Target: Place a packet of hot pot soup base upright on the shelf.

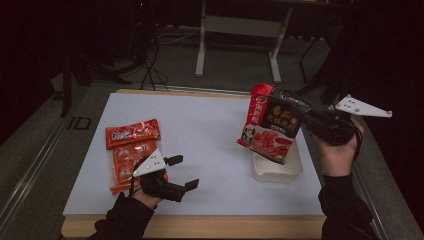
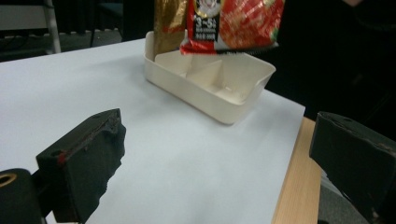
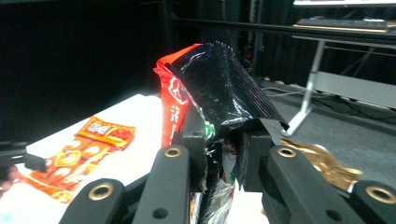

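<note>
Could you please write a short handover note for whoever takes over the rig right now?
Right gripper: shut on the red and black packet, held in the air above the white tray.
Left gripper: open, nothing between its jaws, low over the table beside the orange packet.
Done: the first packet is lifted.
Left: probably lower it into the tray, which has no packet in it yet, then fetch the orange packet, which lies flat at the table's left.
</note>
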Available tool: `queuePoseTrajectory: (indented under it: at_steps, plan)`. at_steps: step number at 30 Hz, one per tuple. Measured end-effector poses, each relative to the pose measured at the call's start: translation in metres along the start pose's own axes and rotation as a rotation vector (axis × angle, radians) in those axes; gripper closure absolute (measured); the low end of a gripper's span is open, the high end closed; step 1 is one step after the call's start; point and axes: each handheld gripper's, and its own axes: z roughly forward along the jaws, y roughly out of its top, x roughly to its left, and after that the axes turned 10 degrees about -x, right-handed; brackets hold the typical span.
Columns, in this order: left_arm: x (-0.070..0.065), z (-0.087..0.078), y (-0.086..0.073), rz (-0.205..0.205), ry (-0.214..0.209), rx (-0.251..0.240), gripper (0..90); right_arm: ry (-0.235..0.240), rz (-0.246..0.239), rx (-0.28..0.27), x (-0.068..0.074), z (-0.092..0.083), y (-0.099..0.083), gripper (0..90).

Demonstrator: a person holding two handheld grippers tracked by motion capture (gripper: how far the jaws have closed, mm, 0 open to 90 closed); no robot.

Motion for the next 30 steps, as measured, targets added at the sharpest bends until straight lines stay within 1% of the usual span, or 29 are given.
queuePoseTrajectory:
  at_steps: [3,7,8,12,15,17,18,19,20,22,23,24,26,28,30]
  plan:
    - [-0.002,-0.004,-0.002,0.004,0.003,-0.002,3.7,-0.024,0.007,-0.001,-0.010,-0.001,0.001,77.1]
    - [-0.002,-0.007,-0.009,0.002,0.002,0.012,3.7,-0.056,0.016,-0.004,-0.023,-0.001,0.002,77.1]
    - [-0.001,-0.007,-0.011,-0.002,0.001,0.023,3.7,-0.064,0.019,-0.007,-0.025,-0.001,0.001,77.1]
    - [0.001,-0.008,-0.020,-0.033,-0.015,0.044,3.7,-0.093,0.015,-0.005,-0.035,-0.001,0.000,77.0]
    - [0.003,-0.010,-0.023,-0.057,-0.008,0.058,2.6,-0.110,0.014,0.003,-0.043,0.001,-0.002,76.9]
    - [0.005,-0.011,-0.025,-0.047,0.011,0.059,2.3,-0.125,0.015,0.008,-0.047,0.003,-0.005,76.9]
    - [0.007,-0.012,-0.026,-0.048,0.011,0.055,1.9,-0.131,0.020,0.010,-0.050,0.003,-0.007,76.9]
    - [0.008,-0.013,-0.026,-0.051,0.011,0.063,1.9,-0.138,0.023,0.013,-0.052,0.004,-0.009,76.9]
    - [0.010,-0.013,-0.027,-0.044,0.016,0.073,1.9,-0.149,0.021,0.017,-0.054,0.005,-0.011,76.8]
    - [0.011,-0.013,-0.029,-0.044,0.018,0.080,1.9,-0.151,0.029,0.023,-0.058,0.007,-0.016,76.7]
    - [0.011,-0.012,-0.030,-0.042,0.023,0.085,1.9,-0.160,0.024,0.029,-0.059,0.008,-0.018,76.7]
    - [0.011,-0.012,-0.031,-0.036,0.027,0.091,1.9,-0.165,0.031,0.033,-0.062,0.009,-0.020,76.6]
    - [0.010,-0.010,-0.033,-0.016,0.026,0.105,1.9,-0.169,0.035,0.034,-0.066,0.011,-0.024,76.6]
    - [0.008,-0.009,-0.035,0.001,0.025,0.106,1.9,-0.162,0.034,0.031,-0.070,0.013,-0.026,76.5]
    - [0.008,-0.008,-0.035,0.003,0.023,0.102,1.9,-0.159,0.034,0.033,-0.074,0.016,-0.028,76.4]
